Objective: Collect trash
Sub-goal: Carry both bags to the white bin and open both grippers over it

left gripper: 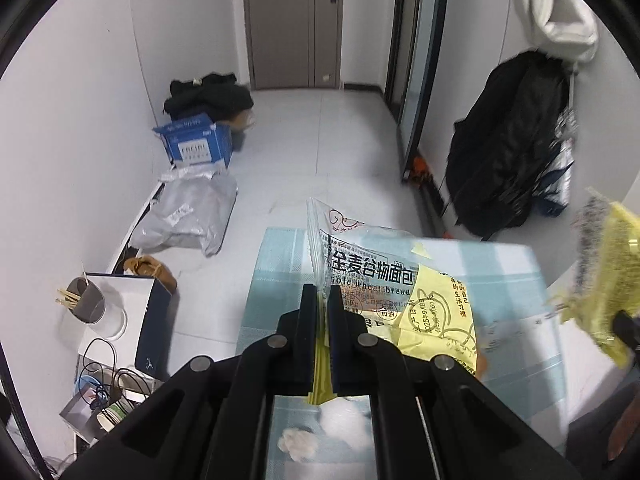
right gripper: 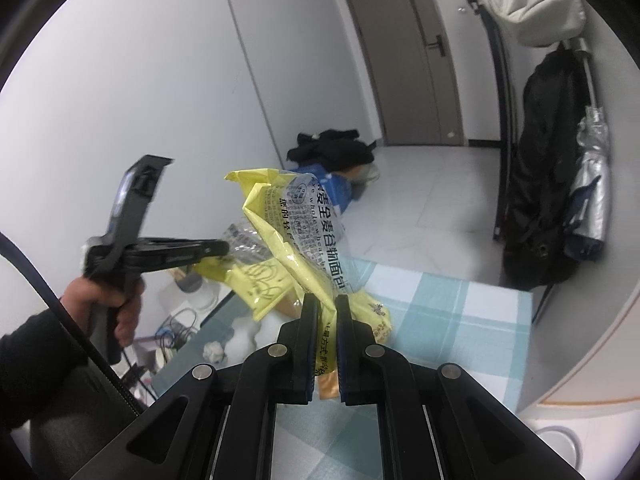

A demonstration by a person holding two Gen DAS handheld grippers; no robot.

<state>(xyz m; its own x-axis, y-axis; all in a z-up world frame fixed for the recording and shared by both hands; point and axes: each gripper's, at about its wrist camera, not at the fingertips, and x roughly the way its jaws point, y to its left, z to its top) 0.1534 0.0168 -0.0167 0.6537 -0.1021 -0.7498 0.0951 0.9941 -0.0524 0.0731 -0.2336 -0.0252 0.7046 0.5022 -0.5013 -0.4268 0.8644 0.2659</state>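
Observation:
My left gripper [left gripper: 322, 292] is shut on a clear and yellow bread wrapper [left gripper: 384, 280] that hangs above the checked tablecloth [left gripper: 276, 264]. In the right wrist view a hand holds that gripper [right gripper: 226, 248] at the left, with its crinkled wrapper [right gripper: 256, 276] at the tips. My right gripper [right gripper: 324, 300] is shut on a second yellow printed wrapper [right gripper: 304, 228], which stands up in front of it. This wrapper also shows blurred at the right edge [left gripper: 604, 276] of the left wrist view. A crumpled tissue [right gripper: 214, 352] lies on the cloth, and another yellow packet [right gripper: 378, 316] lies beyond the right fingers.
A low side table at the left carries a cup with sticks [left gripper: 86, 300], cables and paper cups. On the floor are a blue box [left gripper: 196, 144], a grey bag [left gripper: 192, 212] and black clothes. A black coat [left gripper: 508, 140] hangs at the right near a door [right gripper: 408, 60].

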